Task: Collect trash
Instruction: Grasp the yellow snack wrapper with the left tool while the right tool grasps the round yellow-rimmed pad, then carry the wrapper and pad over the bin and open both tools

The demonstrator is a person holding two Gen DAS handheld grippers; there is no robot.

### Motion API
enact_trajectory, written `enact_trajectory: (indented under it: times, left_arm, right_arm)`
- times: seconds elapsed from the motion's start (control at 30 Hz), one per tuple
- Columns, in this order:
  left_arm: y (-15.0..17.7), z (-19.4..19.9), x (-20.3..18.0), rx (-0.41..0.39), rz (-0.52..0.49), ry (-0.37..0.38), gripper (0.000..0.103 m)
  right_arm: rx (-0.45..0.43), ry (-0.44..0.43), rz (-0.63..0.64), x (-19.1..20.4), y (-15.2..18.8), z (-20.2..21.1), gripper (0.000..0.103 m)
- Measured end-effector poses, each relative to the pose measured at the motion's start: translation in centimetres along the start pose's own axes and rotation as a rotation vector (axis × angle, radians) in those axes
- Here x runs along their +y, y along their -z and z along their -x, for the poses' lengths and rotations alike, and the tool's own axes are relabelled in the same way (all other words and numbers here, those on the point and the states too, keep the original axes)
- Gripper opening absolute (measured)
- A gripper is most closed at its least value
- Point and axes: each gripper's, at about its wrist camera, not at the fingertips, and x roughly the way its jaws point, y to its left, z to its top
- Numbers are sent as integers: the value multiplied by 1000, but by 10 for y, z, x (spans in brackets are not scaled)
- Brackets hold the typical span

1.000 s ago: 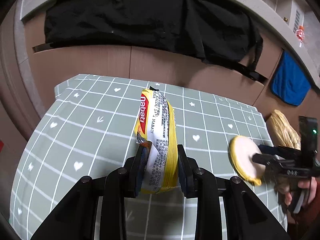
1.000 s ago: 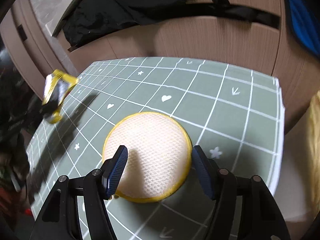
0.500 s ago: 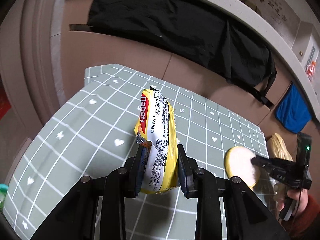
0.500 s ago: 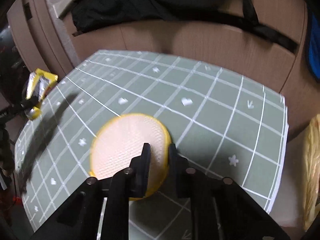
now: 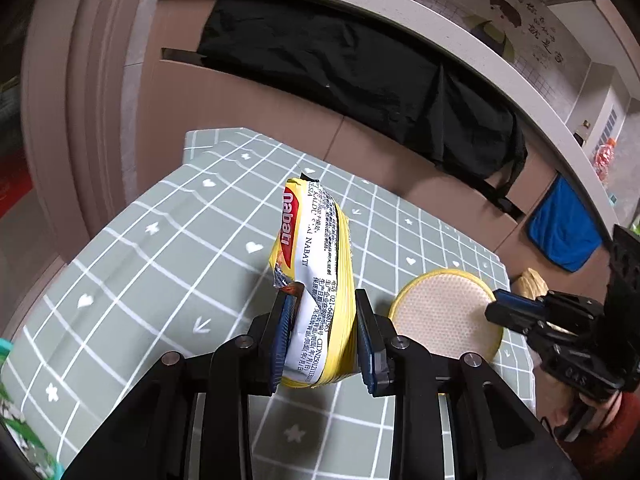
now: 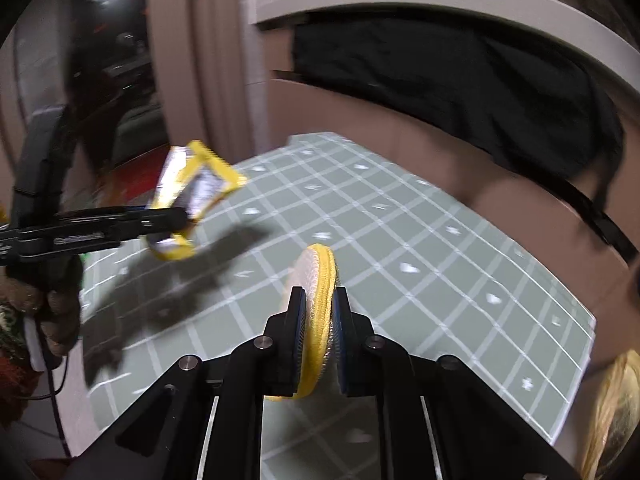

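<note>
Both pieces are up off the green checked tablecloth (image 5: 152,280) now, lifted since a moment ago. The right gripper (image 6: 320,320) is clamped edge-on around the round yellow-rimmed pad (image 6: 318,280); only the left view shows its mesh face (image 5: 444,312). The left gripper (image 5: 322,336) pinches the yellow Nabati wrapper (image 5: 316,264) upright between its fingers.

Snack wrapper (image 5: 316,280) in left gripper (image 5: 322,336)

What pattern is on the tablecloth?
Grey-green tablecloth with a white grid, hearts, stars and arrows; clearest in the left wrist view.
</note>
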Motion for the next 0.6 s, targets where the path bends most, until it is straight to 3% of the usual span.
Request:
enact_trajectory:
  times: [0.27,0.33,0.43,0.6]
  left_arm:
    - [14,16,23,0,46,-22,31]
    - [17,21,24,-4,47,-25,31]
    - [20,26,22,-14,37,-30,31]
    - [18,26,16,-24,11,-28,31]
  right_arm:
    - [14,-75,78,46,3,-10,12]
    - [20,-78,79,50,3,-16,18]
    - [41,-45,75,48,5,-27,26]
    - [104,-25,-8,17,12,-56,26]
